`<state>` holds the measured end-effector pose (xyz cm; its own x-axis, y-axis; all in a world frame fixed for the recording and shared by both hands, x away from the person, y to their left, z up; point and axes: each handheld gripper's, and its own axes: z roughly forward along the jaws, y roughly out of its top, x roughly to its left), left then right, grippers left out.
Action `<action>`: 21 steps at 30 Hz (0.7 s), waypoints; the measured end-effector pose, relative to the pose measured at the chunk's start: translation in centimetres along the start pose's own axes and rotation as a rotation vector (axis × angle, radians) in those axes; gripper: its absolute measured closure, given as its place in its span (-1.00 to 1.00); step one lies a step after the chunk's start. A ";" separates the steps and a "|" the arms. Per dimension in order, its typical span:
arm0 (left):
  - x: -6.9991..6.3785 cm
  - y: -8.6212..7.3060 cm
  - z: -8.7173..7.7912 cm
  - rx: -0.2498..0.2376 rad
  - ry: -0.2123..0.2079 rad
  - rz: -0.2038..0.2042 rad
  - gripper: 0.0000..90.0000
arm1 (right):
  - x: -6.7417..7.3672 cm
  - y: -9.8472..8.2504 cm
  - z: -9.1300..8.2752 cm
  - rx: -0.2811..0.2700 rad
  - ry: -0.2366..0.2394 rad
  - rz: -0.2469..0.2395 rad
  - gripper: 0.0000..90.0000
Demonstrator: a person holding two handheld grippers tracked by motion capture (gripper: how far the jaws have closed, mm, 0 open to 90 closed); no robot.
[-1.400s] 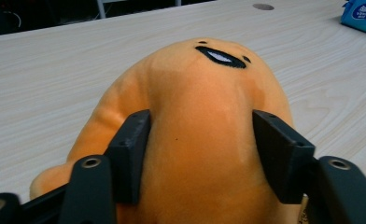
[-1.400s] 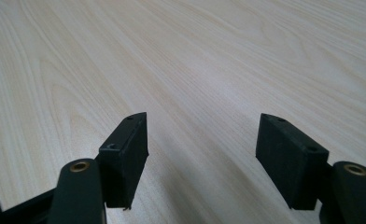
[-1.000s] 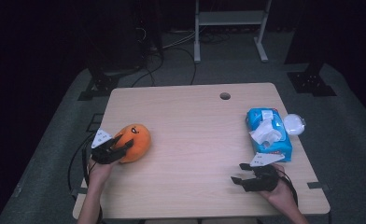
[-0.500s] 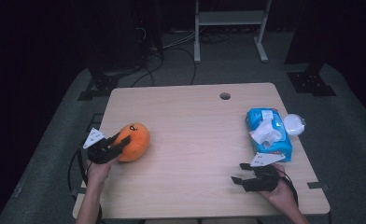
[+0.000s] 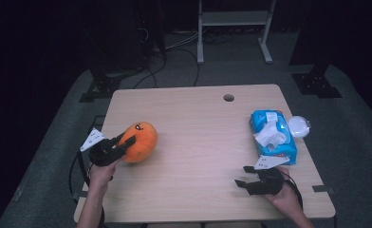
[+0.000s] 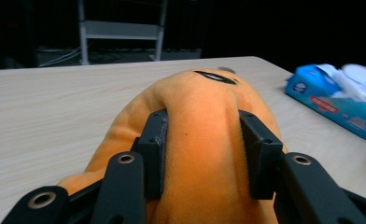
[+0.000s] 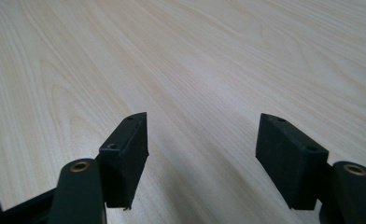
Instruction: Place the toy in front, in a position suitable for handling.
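Orange plush toy (image 5: 140,141): one, at the left side of the table (image 5: 198,142), pinched between the jaws of the left gripper (image 5: 125,143), whose pads dent its soft body. Blue wipes packet (image 5: 273,137): one, at the right side, lid open, a white sheet (image 5: 268,134) standing out of the top. White round object (image 5: 299,126): one, just beside the packet. Right gripper (image 5: 241,176): one, jaws spread and holding nothing, over bare tabletop near the packet.
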<state>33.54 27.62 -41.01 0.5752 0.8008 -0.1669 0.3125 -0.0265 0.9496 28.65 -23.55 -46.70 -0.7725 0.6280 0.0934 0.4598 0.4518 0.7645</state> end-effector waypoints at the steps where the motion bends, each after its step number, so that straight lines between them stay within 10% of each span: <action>1: -0.3 0.1 0.2 0.002 -0.015 0.002 0.32 | 0.0 0.0 0.0 0.000 0.000 -0.001 -0.26; 21: -8.7 0.7 4.1 0.034 -0.290 0.074 0.32 | -0.1 0.0 -0.1 -0.003 -0.006 0.001 -0.26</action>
<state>31.89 18.15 -39.95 0.7876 0.5919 -0.1711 0.2841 -0.1025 0.9533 28.67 -23.66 -46.63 -0.7695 0.6322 0.0903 0.4591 0.4493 0.7664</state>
